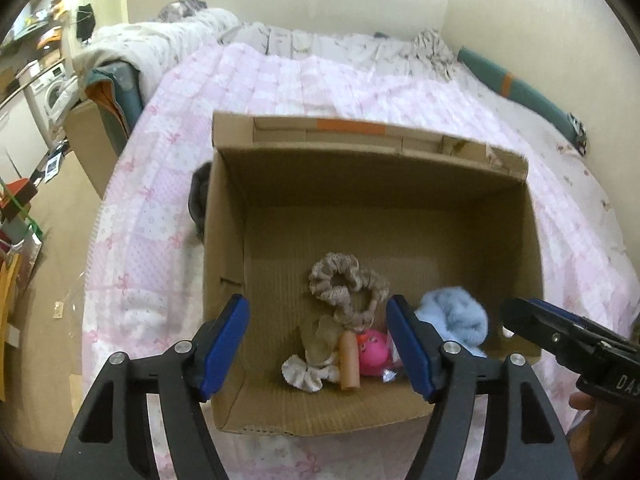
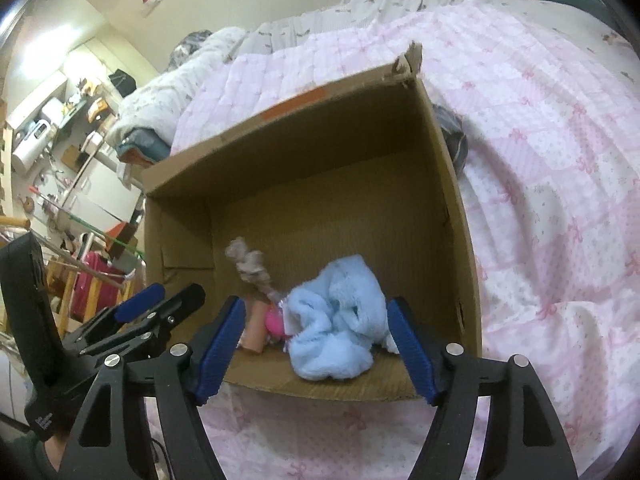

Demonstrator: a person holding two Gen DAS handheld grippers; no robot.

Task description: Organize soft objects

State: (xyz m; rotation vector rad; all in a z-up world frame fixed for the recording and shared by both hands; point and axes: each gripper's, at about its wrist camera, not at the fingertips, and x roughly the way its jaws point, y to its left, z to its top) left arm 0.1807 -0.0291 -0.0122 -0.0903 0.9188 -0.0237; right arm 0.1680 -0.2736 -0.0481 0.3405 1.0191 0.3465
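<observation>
Cardboard box (image 1: 400, 184) on my pink quilt (image 1: 280, 80), scrunchies (image 1: 348, 280), pink toy (image 1: 374, 348), blue fluffy cloth (image 2: 336, 320) inside, my left gripper (image 1: 318, 346) and right gripper (image 2: 316, 346) both spread wide, holding nothing.

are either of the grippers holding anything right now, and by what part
Nothing is held. The left gripper and the right gripper are both open above the cardboard box, where the blue fluffy cloth lies loose.

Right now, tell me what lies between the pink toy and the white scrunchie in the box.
A peach tube stands between the pink toy and white scrunchie, shown in the left wrist view.
</observation>
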